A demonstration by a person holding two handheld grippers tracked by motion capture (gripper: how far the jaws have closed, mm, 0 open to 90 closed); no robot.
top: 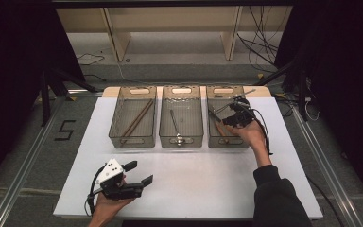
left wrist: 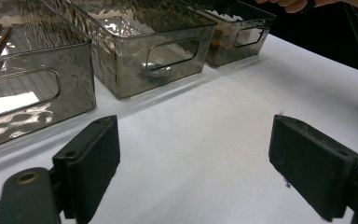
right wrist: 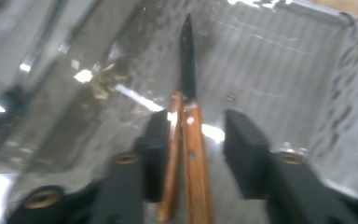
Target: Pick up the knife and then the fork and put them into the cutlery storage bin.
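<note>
White tabletop point(top: 194, 175) amid dark curtains point(top: 9, 71)

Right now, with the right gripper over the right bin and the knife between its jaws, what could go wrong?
1. The wooden-handled knife leans on one jaw of the right gripper, with a gap at the other; it may slip or land crooked in the right bin.
2. Its blade points toward the far wall and could scrape it.
3. A utensil lying across the bin's rim beside the gripper could be knocked off.
</note>
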